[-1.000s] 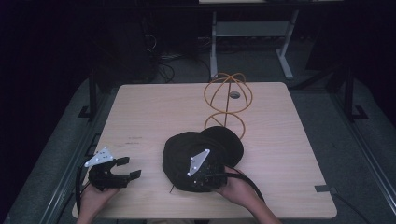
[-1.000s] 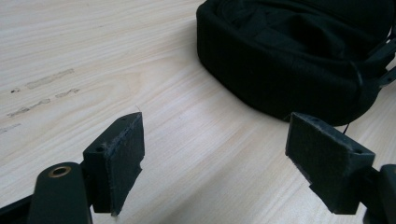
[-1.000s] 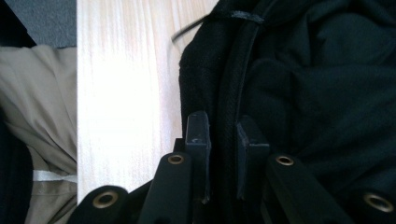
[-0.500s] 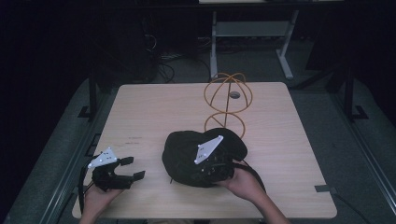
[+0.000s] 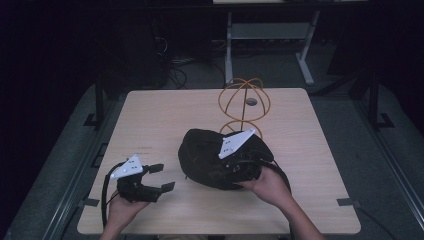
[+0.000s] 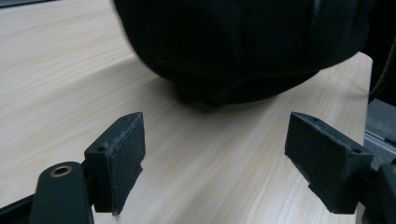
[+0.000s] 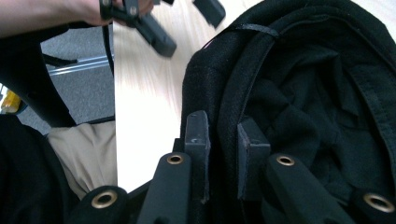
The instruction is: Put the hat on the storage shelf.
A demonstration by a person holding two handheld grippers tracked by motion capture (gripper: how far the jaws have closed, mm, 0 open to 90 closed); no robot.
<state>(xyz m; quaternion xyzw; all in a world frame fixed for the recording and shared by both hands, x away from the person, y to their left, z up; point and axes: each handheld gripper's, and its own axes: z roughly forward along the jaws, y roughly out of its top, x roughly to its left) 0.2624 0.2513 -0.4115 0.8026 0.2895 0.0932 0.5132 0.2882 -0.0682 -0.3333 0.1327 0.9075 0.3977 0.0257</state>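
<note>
The right gripper [image 5: 231,165] has lifted the black hat's [image 5: 202,155] edge higher; the left gripper [image 5: 161,177] has moved nearer it.

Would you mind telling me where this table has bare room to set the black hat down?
The far-left stretch of the table, beyond the left hand-held gripper, is bare, as is the right side past the black hat. The middle is crowded: the hat lies right against the orange wire stand.

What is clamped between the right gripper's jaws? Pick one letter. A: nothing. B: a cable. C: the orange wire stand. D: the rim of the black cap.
D: in the right gripper view the right gripper has its jaws closed on the rim of the black cap, with the cap's lining visible just beyond.
</note>
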